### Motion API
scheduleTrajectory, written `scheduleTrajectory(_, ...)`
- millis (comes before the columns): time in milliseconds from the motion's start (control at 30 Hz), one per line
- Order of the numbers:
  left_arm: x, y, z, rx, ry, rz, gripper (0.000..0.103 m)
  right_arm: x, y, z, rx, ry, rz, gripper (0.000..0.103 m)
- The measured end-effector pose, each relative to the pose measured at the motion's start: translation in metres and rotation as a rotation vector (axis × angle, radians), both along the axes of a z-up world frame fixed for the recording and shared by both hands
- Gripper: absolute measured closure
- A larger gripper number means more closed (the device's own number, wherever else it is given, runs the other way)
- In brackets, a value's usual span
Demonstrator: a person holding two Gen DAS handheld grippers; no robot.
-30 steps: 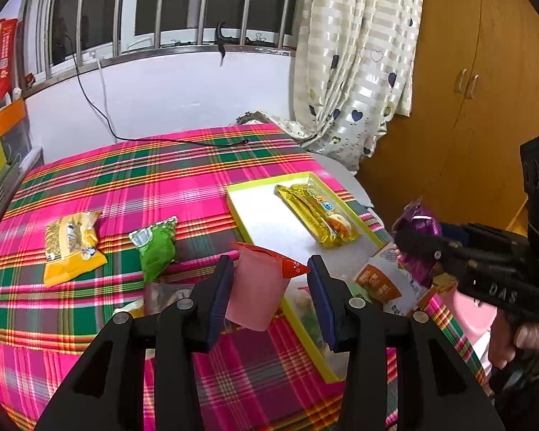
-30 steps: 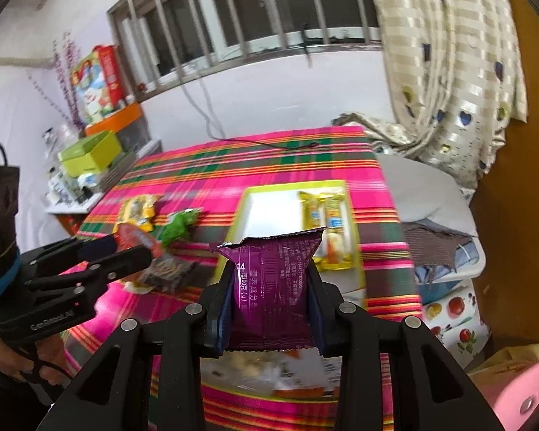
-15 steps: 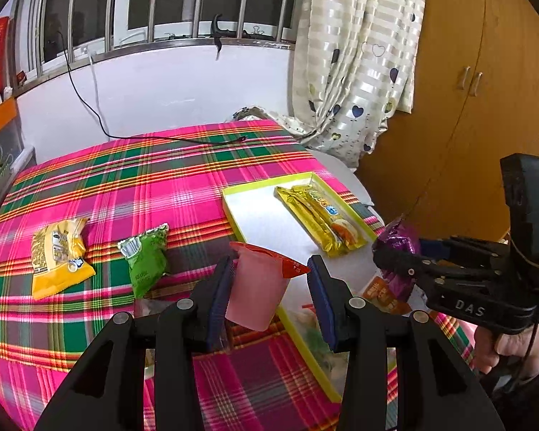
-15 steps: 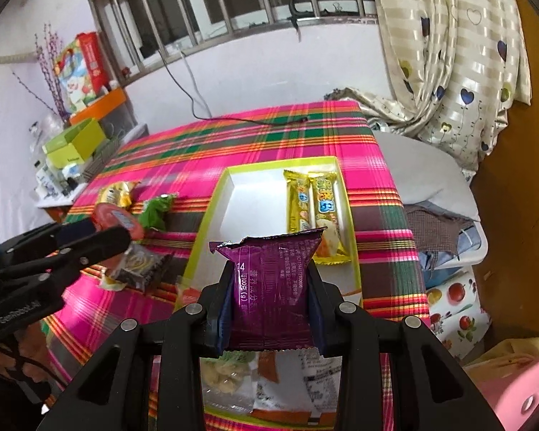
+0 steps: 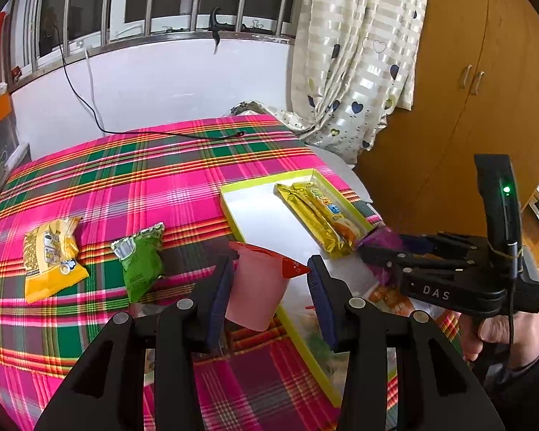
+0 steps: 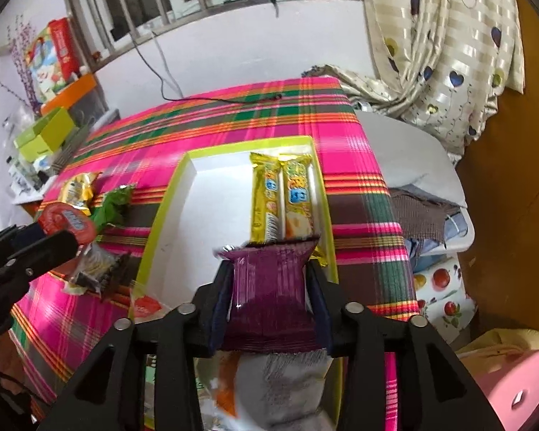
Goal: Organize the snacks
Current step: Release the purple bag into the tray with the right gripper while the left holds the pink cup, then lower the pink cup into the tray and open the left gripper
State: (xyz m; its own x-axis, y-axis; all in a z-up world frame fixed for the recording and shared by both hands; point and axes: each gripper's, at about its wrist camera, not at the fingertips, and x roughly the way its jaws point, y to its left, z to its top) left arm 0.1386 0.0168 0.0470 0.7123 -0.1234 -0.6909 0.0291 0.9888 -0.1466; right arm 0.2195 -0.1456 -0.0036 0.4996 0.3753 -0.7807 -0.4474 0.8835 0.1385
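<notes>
The left tongs (image 5: 269,294) hold a small pink plastic cup with a red foil lid (image 5: 257,289) between their blue pads (image 5: 219,294). The left pad touches the cup's side; a little gap shows at the right pad. The cup hangs in the air over the near left edge of the long white tray with a lime green rim (image 5: 262,219).

The right tongs (image 6: 269,301) pinch a shiny purple snack packet (image 6: 269,294) tight, one pad on each side. The packet is up in the air above the near part of the tray. Under it, in the near end of the tray, lie a white and orange snack bag (image 6: 284,388) and other wrappers that are too blurry to tell apart.

Farther along, on the right side of the tray, two long yellow snack bars (image 6: 282,197) lie side by side, touching. The left part of the tray is bare white.

The tray sits on the right side of the counter, which has a pink and green checked cloth (image 5: 125,186). On the cloth left of the tray lie a small green crinkly snack bag (image 5: 140,262) and, farther left, a yellow snack bag (image 5: 50,255). They are close but not touching. A dark clear-wrapped snack (image 6: 97,269) lies near the tray's left rim.

At the far edge a thin black cable (image 5: 183,133) lies on the cloth.
</notes>
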Motion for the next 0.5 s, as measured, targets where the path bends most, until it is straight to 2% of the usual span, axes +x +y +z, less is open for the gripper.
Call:
scheduleTrajectory(267,0.021,-0.009,-0.001,0.016,0.011,-0.029,0.059,-0.011,-0.012,0.01,0.047,-0.023,0.001,0.056)
scheduleTrajectory(500,0.047,-0.021,-0.019,-0.024,0.073,-0.097,0.059,-0.014,-0.022,0.014,0.07,-0.028,-0.01,0.056)
